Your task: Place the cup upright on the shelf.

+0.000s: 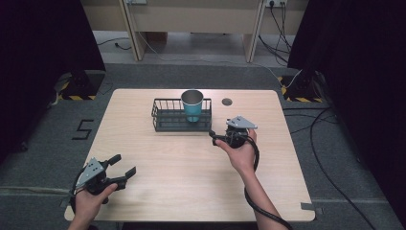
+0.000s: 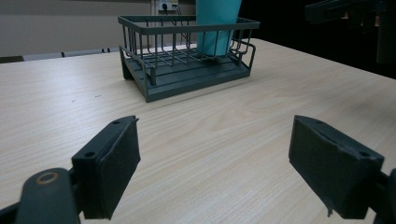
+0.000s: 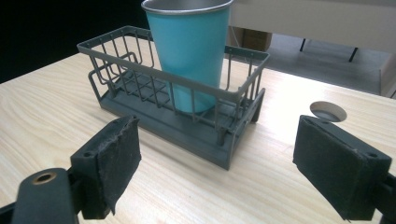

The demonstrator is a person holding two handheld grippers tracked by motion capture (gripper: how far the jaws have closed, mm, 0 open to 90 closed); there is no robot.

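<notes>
A teal metal cup (image 1: 193, 106) with a bare steel rim stands upright inside a dark grey wire dish rack (image 1: 168, 120), in the rack's right-hand part as the high view shows it. On the clock face of the table (image 1: 158, 158), the rack and cup sit near 12 o'clock, toward the far edge. In the right gripper view the cup (image 3: 189, 51) rises well above the rack's top rail (image 3: 126, 65); in the left gripper view the cup (image 2: 215, 23) stands at the far right end of the rack (image 2: 187, 60).

Just off the rack's right end, at about 1 o'clock, a round grommet hole (image 1: 227, 101) is set in the light wooden tabletop; it also shows in the right gripper view (image 3: 328, 111).

The right gripper (image 1: 214, 137) is held by the right hand (image 1: 242, 153) close to the rack's near right corner, roughly at the table's centre toward 2 o'clock. Its jaws stand wide apart with nothing between them, pointing at the rack and cup.

The left gripper (image 1: 123, 167) is held by the left hand (image 1: 91, 199) at about 8 o'clock, near the front left corner and well apart from the rack. Its jaws are also spread wide and empty, over bare wood.

A black cable (image 1: 261, 206) trails along the right forearm.
</notes>
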